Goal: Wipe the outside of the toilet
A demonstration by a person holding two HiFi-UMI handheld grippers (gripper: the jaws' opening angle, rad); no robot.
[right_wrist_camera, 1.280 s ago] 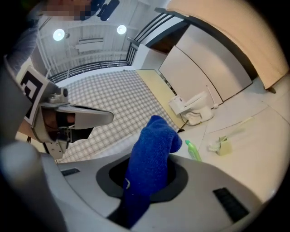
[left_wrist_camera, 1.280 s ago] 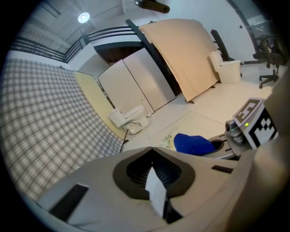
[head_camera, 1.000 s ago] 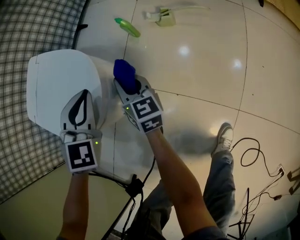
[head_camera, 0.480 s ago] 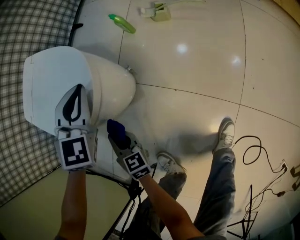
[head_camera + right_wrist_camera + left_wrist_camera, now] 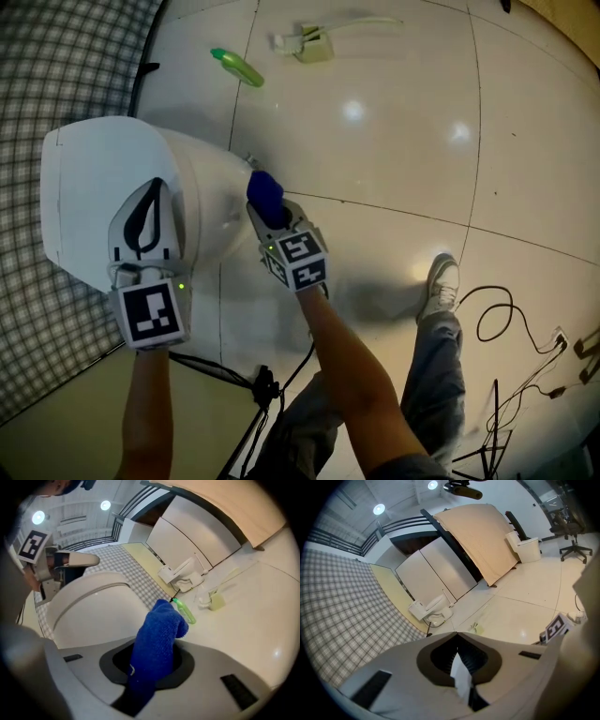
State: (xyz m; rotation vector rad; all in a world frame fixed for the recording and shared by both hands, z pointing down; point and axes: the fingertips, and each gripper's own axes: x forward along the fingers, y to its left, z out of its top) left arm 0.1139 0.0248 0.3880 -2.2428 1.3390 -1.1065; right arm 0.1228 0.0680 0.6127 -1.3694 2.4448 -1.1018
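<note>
The white toilet (image 5: 103, 187) stands at the left of the head view with its lid down. My left gripper (image 5: 156, 187) rests on top of the lid, jaws shut with the tips together. My right gripper (image 5: 272, 214) is shut on a blue cloth (image 5: 264, 190), which presses against the right side of the bowl near its front. In the right gripper view the blue cloth (image 5: 157, 644) sticks up out of the jaws, with the toilet bowl (image 5: 89, 611) just to its left.
A green spray bottle (image 5: 236, 67) and a toilet brush holder (image 5: 309, 42) lie on the tiled floor beyond the toilet. A checked wall (image 5: 56, 56) runs along the left. The person's shoe (image 5: 441, 281), cables (image 5: 502, 319) and a black stand (image 5: 262, 384) are near.
The right gripper with the cloth swept down along the bowl toward the person, then came back up to the bowl's front side. The left gripper stayed on the lid.
</note>
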